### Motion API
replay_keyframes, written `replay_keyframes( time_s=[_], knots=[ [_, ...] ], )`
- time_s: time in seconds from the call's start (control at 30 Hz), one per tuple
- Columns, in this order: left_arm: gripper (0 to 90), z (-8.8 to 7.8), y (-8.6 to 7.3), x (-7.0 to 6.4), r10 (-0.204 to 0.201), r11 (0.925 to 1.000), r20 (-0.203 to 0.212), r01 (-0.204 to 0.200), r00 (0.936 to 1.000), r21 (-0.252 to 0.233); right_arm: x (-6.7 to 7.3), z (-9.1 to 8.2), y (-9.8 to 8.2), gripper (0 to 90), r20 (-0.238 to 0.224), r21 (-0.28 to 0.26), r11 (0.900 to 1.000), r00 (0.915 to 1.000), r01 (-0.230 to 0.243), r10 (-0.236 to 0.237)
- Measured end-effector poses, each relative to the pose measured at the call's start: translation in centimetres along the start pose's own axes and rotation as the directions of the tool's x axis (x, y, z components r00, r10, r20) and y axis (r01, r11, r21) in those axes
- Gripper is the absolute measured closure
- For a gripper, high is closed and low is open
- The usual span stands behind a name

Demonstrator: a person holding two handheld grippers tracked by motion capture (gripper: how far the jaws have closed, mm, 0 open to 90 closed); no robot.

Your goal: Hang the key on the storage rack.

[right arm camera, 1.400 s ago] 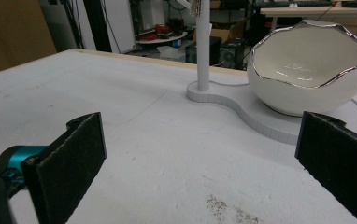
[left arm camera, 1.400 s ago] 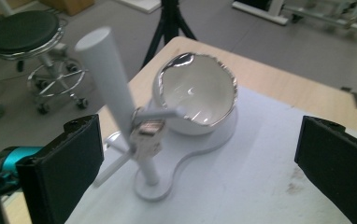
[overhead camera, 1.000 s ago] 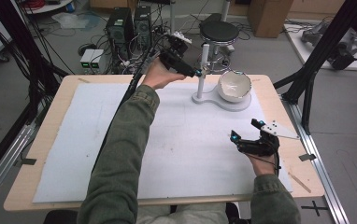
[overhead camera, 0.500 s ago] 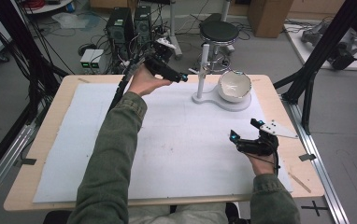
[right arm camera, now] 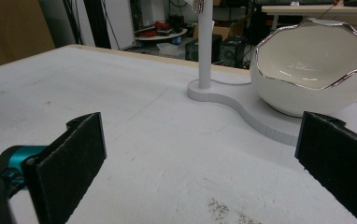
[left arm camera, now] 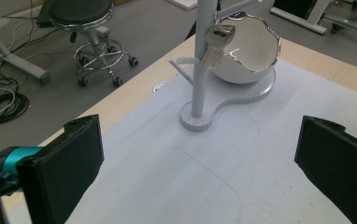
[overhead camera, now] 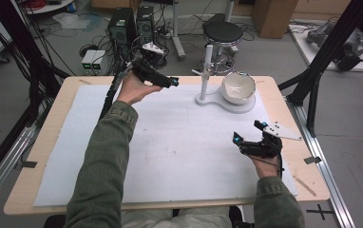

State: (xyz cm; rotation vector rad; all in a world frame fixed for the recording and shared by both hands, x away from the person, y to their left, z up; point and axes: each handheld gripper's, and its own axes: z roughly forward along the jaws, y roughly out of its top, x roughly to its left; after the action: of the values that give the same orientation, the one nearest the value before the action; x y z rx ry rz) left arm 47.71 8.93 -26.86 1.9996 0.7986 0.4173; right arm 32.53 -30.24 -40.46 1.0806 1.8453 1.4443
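Hovering left gripper (overhead camera: 163, 80) beside the stand (left arm camera: 196, 70), fingers spread, empty — key (left arm camera: 216, 39) hanging on its peg by the bowl (overhead camera: 238, 87). Likely next: reach and pinch key. Right gripper (overhead camera: 251, 137) resting on tabletop (overhead camera: 51, 123), fingers spread.

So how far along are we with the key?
Done, it seems: the key hangs on a peg of the stand. In hand: nothing; the left tool is open and empty, apart from the stand, and the right tool is open near the table's edge. Left: probably nothing more.
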Motion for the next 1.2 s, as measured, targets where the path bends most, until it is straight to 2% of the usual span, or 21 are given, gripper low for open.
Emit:
replay_keyframes(
  time_s=[0.23,0.57,0.77,0.93,1.2],
  knots=[
    [1.6,-1.4,-1.5,0.3,-0.016,0.9998,-0.023,0.016,0.9996,-0.010,0.0,0.1,0.0,0.8,-0.001,-0.002,1.000,1.0000,0.005,-0.005],
    [1.7,-3.1,-3.6,0.7,-0.054,0.9977,-0.032,0.053,0.9980,-0.043,0.0,0.2,0.0,0.8,-0.001,0.000,1.000,1.0000,0.007,-0.007],
    [1.7,-3.8,-4.6,0.9,-0.063,0.9973,-0.040,0.062,0.9972,-0.039,0.0,0.2,0.0,0.8,0.002,-0.001,1.000,1.0000,0.008,-0.008],
    [1.7,-4.9,-5.5,1.4,-0.084,0.9946,-0.051,0.081,0.9952,-0.065,0.0,0.2,0.0,0.8,-0.001,0.002,1.000,1.0000,0.006,-0.006],
    [1.6,-6.4,-7.1,2.3,-0.119,0.9908,-0.083,0.113,0.9894,-0.075,0.0,0.3,0.0,0.8,0.001,0.005,1.000,0.9999,0.014,-0.014]
  ],
)
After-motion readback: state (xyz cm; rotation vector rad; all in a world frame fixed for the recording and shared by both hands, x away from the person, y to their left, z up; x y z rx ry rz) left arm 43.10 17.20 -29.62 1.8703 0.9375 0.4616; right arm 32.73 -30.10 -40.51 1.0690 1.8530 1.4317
